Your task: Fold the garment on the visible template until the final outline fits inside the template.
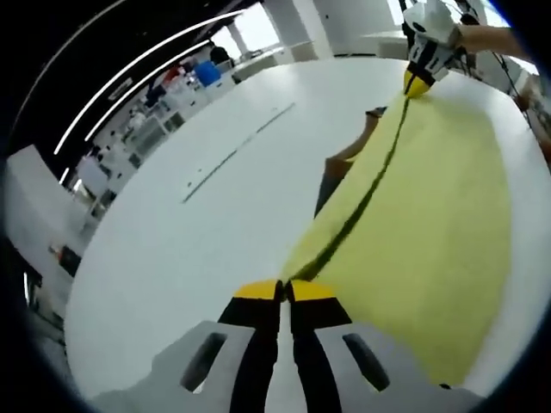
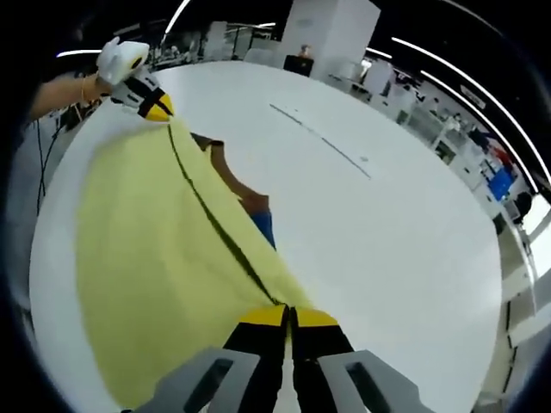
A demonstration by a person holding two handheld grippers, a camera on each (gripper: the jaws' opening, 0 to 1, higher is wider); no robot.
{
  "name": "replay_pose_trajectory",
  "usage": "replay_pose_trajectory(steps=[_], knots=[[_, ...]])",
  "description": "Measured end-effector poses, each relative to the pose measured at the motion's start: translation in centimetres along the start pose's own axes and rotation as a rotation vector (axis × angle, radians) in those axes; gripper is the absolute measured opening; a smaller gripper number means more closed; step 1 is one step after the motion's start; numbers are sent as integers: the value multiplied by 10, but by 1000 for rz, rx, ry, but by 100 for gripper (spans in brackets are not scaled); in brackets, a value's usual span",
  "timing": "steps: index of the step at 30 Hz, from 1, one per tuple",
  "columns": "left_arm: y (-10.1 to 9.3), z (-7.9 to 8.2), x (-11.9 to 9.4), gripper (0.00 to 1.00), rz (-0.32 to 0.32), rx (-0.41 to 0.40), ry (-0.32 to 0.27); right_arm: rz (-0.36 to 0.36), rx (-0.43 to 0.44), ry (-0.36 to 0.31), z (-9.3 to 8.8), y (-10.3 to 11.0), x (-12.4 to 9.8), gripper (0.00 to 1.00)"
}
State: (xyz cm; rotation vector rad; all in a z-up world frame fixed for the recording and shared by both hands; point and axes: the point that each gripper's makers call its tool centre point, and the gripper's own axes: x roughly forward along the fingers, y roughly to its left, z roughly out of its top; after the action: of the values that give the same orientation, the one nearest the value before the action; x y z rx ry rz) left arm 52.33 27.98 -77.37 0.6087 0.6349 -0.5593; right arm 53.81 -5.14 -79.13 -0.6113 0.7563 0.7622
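In the left gripper view, the left gripper has its yellow-tipped jaws pressed together on the near edge of the yellow garment, pinching the cloth at a corner. From there the fabric stretches away across the white table to the right gripper, seen at the far end of the cloth with its jaws likewise closed on the fabric. A dark seam or fold line runs along the garment between the two grippers. Beside the cloth's left edge, an orange and dark patch peeks out from under it. In the right gripper view, the right gripper is clamped on its own corner of the yellow garment, which spreads left and away to the left gripper, held by a person's hand. A thin dark line is marked on the table beyond the cloth.
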Motion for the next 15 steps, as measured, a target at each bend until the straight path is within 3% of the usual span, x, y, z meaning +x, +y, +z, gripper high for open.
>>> replay_pose_trajectory(steps=[2,5,9,12,15], knots=[[4,4,-1,1,12,-29,-21,-30,9,-18,6,-6,-3,0],[14,9,1,1,52,-169,-57,-114,77,-60,16,-25,-3,0],[29,14,5,0,96,-352,-120,-112,184,-54,12,-31,6,0],[31,12,2,7,97,-412,-133,-115,228,-48,8,-32,8,0],[31,9,-2,15,93,-425,-129,-114,284,-51,8,-31,5,10]])
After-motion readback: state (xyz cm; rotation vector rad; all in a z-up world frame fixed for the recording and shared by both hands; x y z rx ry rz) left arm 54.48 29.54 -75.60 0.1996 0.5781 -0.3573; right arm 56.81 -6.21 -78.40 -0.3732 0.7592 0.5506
